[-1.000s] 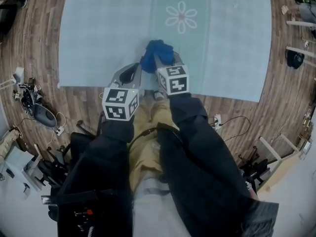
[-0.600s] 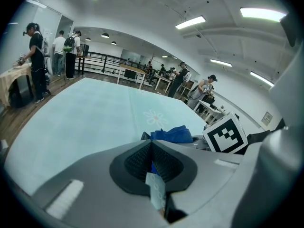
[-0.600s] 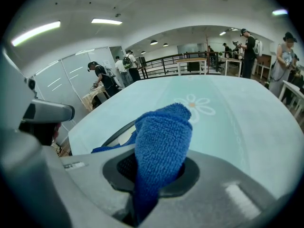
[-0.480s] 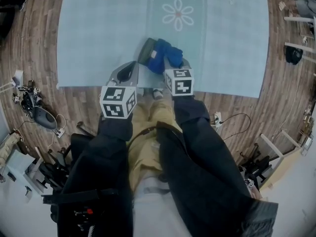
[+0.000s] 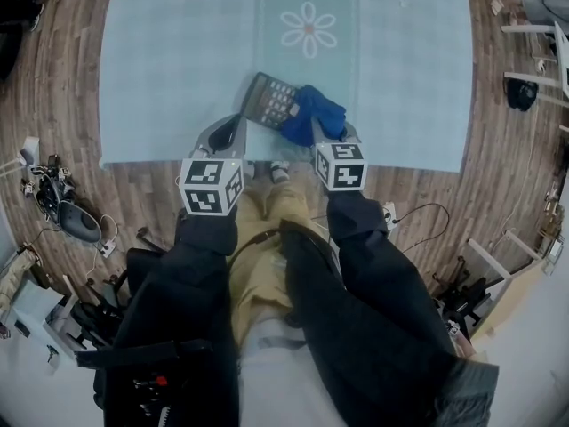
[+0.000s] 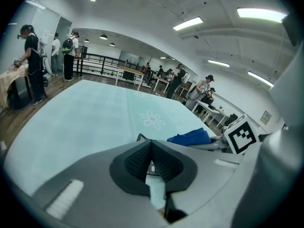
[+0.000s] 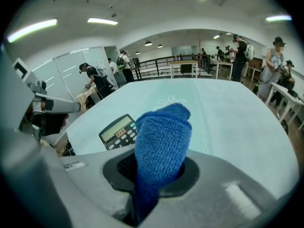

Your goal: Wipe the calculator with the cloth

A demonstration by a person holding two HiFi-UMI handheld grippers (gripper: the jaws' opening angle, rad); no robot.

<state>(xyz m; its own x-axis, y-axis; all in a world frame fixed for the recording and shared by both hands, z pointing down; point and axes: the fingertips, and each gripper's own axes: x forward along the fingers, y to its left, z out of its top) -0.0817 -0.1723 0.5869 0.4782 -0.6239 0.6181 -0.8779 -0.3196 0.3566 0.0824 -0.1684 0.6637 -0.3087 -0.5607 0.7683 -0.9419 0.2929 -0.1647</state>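
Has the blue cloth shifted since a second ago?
Yes. Against the flower print, the blue cloth in the right gripper has slid rightward, off the calculator, which now lies uncovered.

Left tool (image 6: 151,151) pinching calculator (image 6: 151,168) edge; blue cloth (image 6: 192,137) just beyond.

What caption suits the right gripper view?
Right tool shut on a blue terry cloth, beside a dark grey calculator on the pale blue mat.

The calculator (image 5: 271,101) lies on the mat (image 5: 160,69), nearer than the flower print (image 5: 308,30). The cloth (image 5: 317,114) overlaps its right edge, and the left gripper (image 5: 240,123) is at its near-left corner.
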